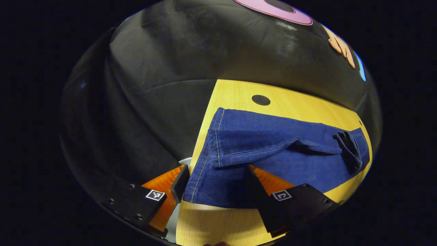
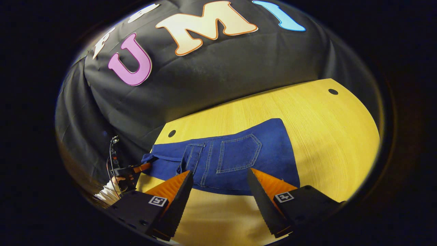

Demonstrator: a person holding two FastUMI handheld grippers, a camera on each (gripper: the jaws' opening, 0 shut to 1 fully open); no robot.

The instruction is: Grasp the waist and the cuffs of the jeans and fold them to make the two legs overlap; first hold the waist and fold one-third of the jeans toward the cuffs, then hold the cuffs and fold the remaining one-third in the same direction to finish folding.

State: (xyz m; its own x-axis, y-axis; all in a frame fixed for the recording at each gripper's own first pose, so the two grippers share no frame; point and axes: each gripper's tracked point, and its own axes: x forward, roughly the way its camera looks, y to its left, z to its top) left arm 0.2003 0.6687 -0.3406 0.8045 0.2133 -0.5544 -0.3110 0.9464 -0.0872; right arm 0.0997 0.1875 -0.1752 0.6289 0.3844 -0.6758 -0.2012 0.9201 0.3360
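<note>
1. In the left gripper view, the jeans (image 1: 273, 150) are lying flat on the yellow wooden table (image 1: 235, 92), running from the cuffs (image 1: 208, 164) at the near table edge away toward the waist end. They are dark blue denim with pale stitching along the hems, one leg is lying partly over the other, and a crumpled fold (image 1: 348, 150) is bunching up at the far end.
2. The left gripper (image 1: 218, 177) is sitting at the cuffs with its fingers spread wide, one finger off the table edge and the other over the fabric; I cannot tell whether it is touching the cloth.
3. A dark round hole (image 1: 261, 100) is showing in the table just beyond the jeans.
4. In the right gripper view, the jeans are stretching across the table with a stitched back pocket (image 2: 239, 153) facing up.
5. The right gripper (image 2: 220, 184) is hovering at the near waist edge, fingers spread and gripping nothing.
6. Farther off, a hand (image 2: 114, 181) is holding the left gripper at the cuff end.
</note>
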